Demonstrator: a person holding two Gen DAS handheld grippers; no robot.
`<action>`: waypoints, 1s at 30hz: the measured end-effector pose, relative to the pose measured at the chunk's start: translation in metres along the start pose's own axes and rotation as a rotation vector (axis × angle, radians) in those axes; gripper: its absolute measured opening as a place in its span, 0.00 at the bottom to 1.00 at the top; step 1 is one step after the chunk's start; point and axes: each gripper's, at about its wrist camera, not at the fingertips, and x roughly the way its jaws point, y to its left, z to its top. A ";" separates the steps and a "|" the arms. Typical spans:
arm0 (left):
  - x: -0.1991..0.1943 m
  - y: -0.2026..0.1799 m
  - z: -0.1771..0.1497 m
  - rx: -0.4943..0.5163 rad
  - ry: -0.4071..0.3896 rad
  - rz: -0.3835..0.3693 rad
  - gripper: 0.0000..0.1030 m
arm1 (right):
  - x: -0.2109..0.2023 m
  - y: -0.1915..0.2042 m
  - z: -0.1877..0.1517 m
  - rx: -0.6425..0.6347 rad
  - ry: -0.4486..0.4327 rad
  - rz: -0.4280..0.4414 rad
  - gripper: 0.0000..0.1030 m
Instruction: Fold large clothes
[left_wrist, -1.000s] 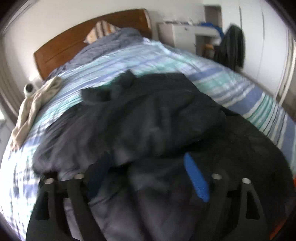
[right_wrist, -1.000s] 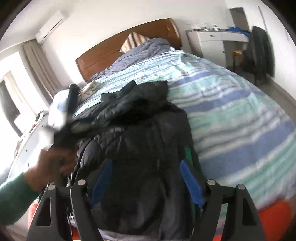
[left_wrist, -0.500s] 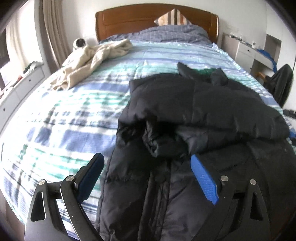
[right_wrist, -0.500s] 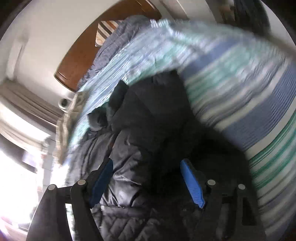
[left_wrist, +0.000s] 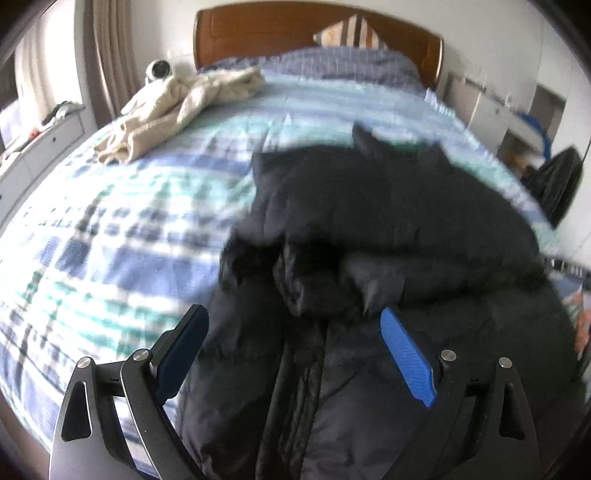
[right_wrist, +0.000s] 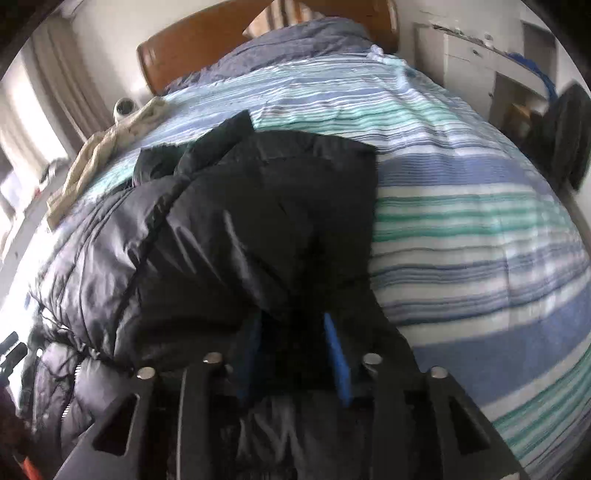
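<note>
Right tongs (right_wrist: 293, 360): blue pads narrowed, dark jacket (right_wrist: 258, 229) fabric bunched between them; firm pinch or not, cannot tell. Left tongs (left_wrist: 293, 356): pads spread wide, nothing between, hovering over jacket (left_wrist: 369, 258) hem. Only left view shows front zip line and sleeve folded across chest; only right view shows jacket's far edge on striped quilt (right_wrist: 480, 221). Jacket lies on bed, collar toward headboard (left_wrist: 280, 26). Beige garment (left_wrist: 177, 107) near bed's head, apart from jacket. White dresser (right_wrist: 465, 62) by wall.
</note>
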 end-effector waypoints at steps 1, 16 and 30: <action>-0.002 0.000 0.009 -0.002 -0.021 -0.004 0.92 | -0.016 0.001 0.002 0.013 -0.053 -0.002 0.47; 0.126 -0.041 0.030 0.141 0.077 0.021 0.47 | 0.068 0.034 0.004 0.064 0.030 0.151 0.43; 0.107 -0.043 0.125 -0.003 -0.032 -0.037 0.81 | 0.060 0.023 -0.009 0.056 -0.054 0.151 0.43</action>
